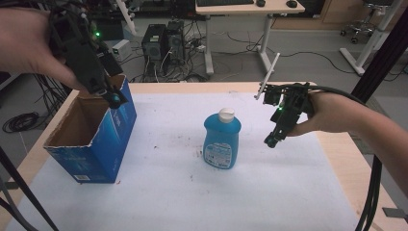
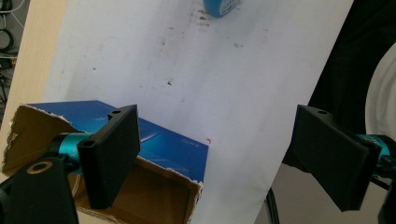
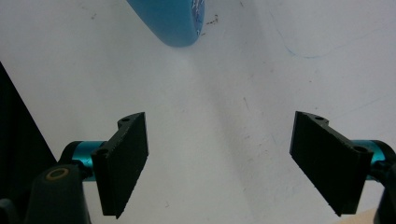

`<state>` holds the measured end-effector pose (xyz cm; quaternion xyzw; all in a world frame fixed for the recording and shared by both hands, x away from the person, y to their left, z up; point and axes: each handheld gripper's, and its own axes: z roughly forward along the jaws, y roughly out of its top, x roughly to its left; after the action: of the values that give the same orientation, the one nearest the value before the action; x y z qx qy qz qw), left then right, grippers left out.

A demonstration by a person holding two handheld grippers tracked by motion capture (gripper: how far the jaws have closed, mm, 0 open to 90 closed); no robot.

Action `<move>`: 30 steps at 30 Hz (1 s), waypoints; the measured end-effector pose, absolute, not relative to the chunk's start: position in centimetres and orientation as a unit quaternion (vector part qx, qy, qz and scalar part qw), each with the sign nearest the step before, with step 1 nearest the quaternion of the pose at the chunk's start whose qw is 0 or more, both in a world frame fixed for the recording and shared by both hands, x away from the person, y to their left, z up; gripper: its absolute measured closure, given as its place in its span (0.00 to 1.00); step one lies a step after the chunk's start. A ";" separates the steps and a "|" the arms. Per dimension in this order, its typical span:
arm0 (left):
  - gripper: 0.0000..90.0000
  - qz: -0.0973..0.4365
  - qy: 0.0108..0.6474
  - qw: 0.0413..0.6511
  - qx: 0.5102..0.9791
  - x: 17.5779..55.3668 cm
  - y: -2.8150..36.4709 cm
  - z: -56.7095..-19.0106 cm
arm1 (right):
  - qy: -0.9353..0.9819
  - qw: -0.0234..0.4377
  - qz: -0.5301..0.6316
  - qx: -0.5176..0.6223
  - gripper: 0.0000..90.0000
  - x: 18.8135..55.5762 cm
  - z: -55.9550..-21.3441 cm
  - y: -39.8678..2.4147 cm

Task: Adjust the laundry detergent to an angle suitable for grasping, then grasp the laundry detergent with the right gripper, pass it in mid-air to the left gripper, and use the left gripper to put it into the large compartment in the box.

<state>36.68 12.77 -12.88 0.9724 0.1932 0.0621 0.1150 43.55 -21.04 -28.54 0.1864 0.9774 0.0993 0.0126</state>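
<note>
A blue bottle (image 1: 222, 140) with a white cap stands upright in the middle of the white sheet; its base shows at the top of the left gripper view (image 2: 220, 6) and of the right gripper view (image 3: 173, 21). An open blue cardboard box (image 1: 91, 134) stands at the left, brown inside (image 2: 140, 196). My left gripper (image 1: 113, 98) hangs over the box's far right corner, open and holding nothing (image 2: 217, 158). To the right of the bottle and apart from it, my right gripper (image 1: 271, 140) is open and bare above the sheet (image 3: 219, 161).
The white sheet (image 1: 192, 192) covers most of the wooden table (image 1: 346, 154). Beyond the far edge are computer towers (image 1: 163, 41), cables and a desk's legs (image 1: 264, 53). A black pole (image 1: 380, 53) rises at the right.
</note>
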 end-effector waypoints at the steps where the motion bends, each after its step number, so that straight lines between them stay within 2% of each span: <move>1: 0.18 0.060 0.192 0.115 0.973 36.7 12.7 -12.9 | 0.977 0.013 0.100 0.186 0.21 43.5 -28.5 -21.1; 30: 0.18 0.051 0.189 0.116 0.974 36.8 12.7 -13.2 | 0.970 0.011 0.148 0.192 0.21 43.3 -27.4 -22.3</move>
<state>36.81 12.74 -13.23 0.9738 0.1891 0.0507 0.1161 43.35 -22.25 -27.39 0.1924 0.9701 0.1479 0.0105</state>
